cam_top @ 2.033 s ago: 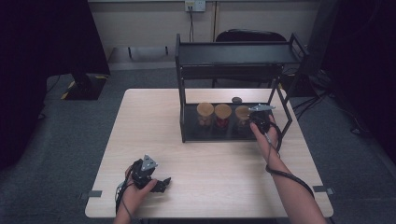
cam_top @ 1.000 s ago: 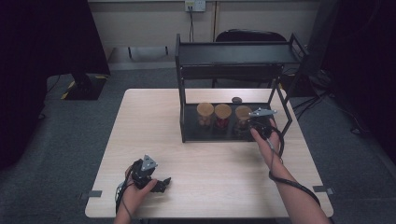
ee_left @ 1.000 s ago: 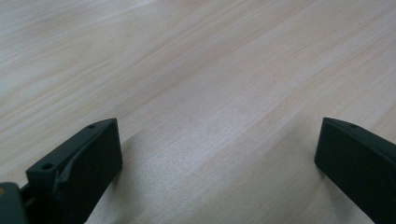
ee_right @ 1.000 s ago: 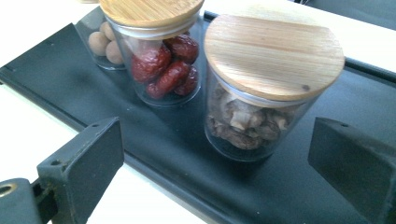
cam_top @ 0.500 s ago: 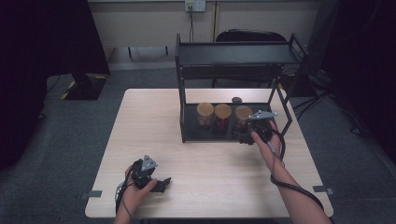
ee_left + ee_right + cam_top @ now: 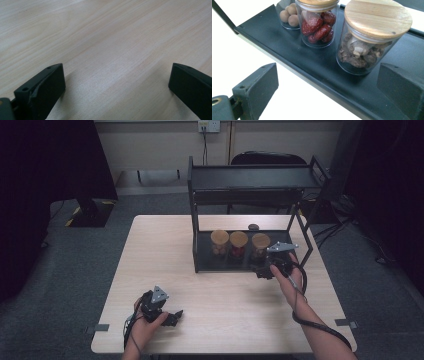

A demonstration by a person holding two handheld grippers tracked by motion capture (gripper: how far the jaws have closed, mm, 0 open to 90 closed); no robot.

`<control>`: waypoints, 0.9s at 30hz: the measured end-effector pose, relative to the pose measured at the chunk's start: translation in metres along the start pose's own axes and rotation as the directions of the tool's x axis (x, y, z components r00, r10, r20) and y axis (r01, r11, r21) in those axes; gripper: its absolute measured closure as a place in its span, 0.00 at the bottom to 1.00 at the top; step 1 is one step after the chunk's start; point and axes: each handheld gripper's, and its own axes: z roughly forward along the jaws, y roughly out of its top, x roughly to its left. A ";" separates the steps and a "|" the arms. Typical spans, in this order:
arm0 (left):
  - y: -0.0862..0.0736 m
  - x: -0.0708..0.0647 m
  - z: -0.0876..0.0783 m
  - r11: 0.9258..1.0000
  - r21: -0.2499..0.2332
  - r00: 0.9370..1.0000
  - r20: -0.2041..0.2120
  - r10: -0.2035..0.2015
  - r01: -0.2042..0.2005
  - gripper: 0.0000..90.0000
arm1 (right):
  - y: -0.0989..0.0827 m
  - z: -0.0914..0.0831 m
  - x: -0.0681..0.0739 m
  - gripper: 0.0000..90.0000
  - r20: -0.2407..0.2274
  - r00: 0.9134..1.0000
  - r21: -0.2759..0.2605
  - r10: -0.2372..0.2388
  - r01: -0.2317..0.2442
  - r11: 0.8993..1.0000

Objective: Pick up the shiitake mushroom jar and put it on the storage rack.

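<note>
Right gripper [image 6: 324,82] has its jaws spread wide with nothing between them, parked at the front edge of the black metal rack's bottom shelf [image 6: 312,67]. The glass jar of brownish dried chunks with a round wooden lid [image 6: 372,42] sits just ahead of it, mushrooms maybe. Left gripper [image 6: 116,82] rests open-jawed over the pale wooden table [image 6: 100,32], well away.

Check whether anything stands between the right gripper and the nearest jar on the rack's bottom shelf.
Nothing visible does. The right gripper is open, just short of the mushroom jar, with bare black shelf between. The red-fruit jar stands beside it, off the path.
</note>
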 end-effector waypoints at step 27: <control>0.000 0.000 0.000 1.000 0.001 1.000 -0.001 0.004 -0.004 0.00 | -0.017 -0.016 0.004 0.03 -0.047 0.999 -0.011 -0.013 0.013 1.000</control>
